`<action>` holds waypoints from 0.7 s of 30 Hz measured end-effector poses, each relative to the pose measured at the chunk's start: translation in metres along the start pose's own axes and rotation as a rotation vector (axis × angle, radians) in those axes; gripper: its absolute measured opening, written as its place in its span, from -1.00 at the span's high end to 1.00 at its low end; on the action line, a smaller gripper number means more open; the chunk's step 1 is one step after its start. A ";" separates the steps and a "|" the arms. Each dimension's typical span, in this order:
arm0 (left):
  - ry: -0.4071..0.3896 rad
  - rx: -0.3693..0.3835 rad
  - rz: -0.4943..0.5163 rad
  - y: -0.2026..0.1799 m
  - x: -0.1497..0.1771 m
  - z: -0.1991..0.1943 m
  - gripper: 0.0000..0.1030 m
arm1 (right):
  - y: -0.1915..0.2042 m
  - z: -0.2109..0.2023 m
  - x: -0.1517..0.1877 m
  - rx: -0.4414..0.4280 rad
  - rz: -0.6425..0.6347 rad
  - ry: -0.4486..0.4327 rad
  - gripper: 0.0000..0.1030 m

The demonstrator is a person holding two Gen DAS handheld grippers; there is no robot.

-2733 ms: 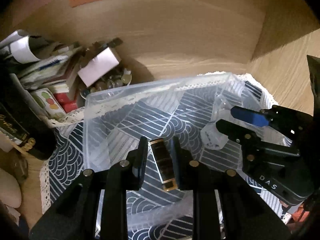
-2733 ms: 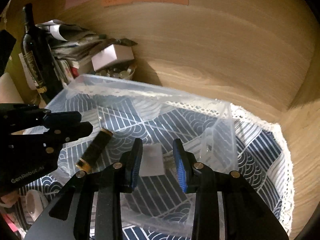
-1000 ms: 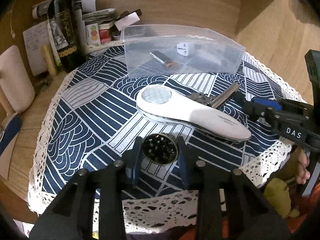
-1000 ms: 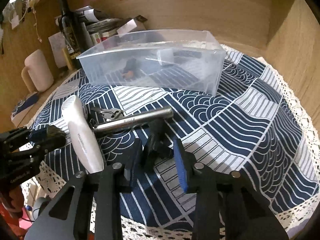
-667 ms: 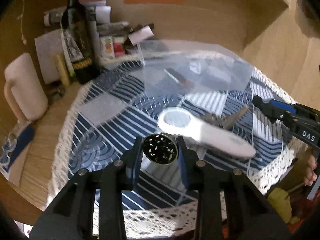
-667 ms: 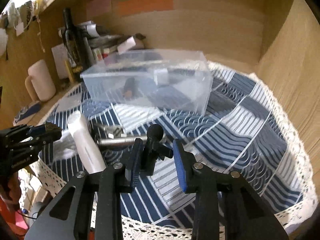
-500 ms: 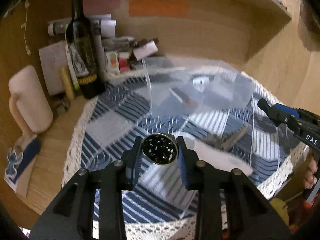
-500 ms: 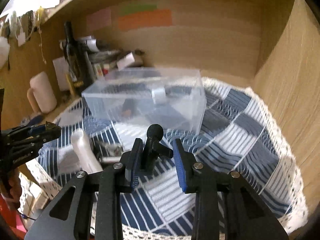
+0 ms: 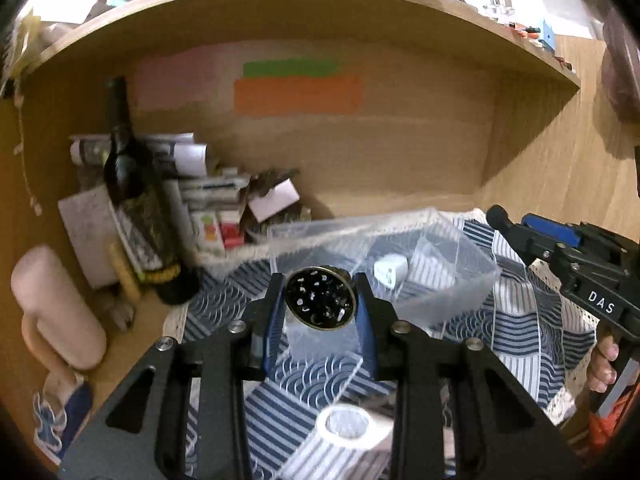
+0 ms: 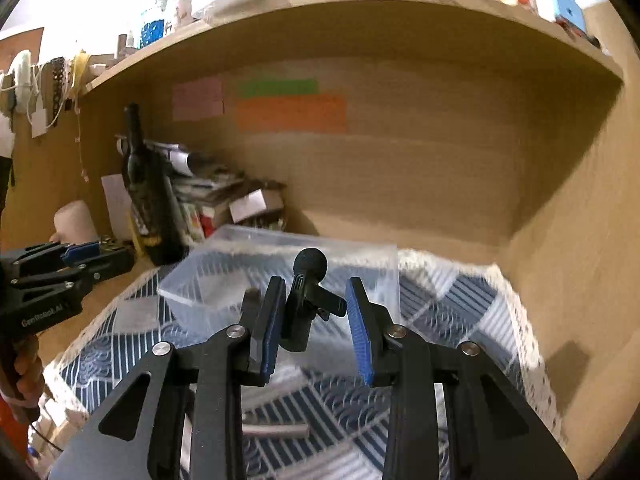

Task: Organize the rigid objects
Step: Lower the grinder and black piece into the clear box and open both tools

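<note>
Inside a wooden alcove, the left claw (image 9: 320,300) is clamped on a round, brass-rimmed black metal disc dotted with small holes (image 9: 320,298), its blue-padded fingers (image 9: 273,320) pressing the rim from both sides and holding it in the air in front of a clear rectangular plastic bin (image 9: 448,288). The right claw (image 10: 316,320) carries a small black clip-on microphone with a round foam head (image 10: 308,292), raised above the tabletop; the microphone leans against the left blue pad (image 10: 272,332), while its clip lever points toward the other pad with a gap between them, so whether the grip is firm cannot be told. The bin stands on a navy-and-white wave-patterned cloth with a lace edge (image 10: 452,300) and holds a small white block (image 9: 390,270). Below the left claw, on the cloth, lies a white handheld object with a round head (image 9: 348,428), blurred. A silver metal cylinder (image 10: 276,430) lies on the cloth under the right claw. To the left of the bin stand a dark glass wine bottle (image 9: 136,200), a heap of papers and small boxes (image 9: 224,200) and a pale pink mug (image 9: 52,308). Pink, green and orange paper notes (image 10: 290,112) are stuck on the back wall.
</note>
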State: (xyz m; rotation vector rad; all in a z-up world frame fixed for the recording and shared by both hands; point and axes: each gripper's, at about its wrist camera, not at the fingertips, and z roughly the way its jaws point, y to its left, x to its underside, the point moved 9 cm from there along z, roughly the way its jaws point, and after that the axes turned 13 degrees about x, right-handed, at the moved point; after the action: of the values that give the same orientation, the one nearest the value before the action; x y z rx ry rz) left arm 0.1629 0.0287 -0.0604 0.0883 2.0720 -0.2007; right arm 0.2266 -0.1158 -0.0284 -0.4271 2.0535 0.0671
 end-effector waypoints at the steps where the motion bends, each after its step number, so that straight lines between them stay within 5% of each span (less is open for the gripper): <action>1: -0.001 0.000 0.003 0.000 -0.004 0.004 0.36 | 0.001 0.003 -0.005 0.003 -0.006 -0.007 0.45; 12: 0.106 0.039 -0.035 0.016 -0.013 0.063 0.36 | 0.010 0.050 -0.016 0.005 -0.056 0.034 0.45; 21: 0.240 0.030 -0.054 0.029 0.014 0.117 0.36 | 0.009 0.110 0.020 0.038 -0.110 0.198 0.45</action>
State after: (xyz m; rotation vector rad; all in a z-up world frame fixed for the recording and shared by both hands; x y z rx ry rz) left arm 0.2609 0.0362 -0.1320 0.0781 2.3123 -0.2649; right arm 0.3073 -0.0884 -0.1017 -0.5399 2.2170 -0.0837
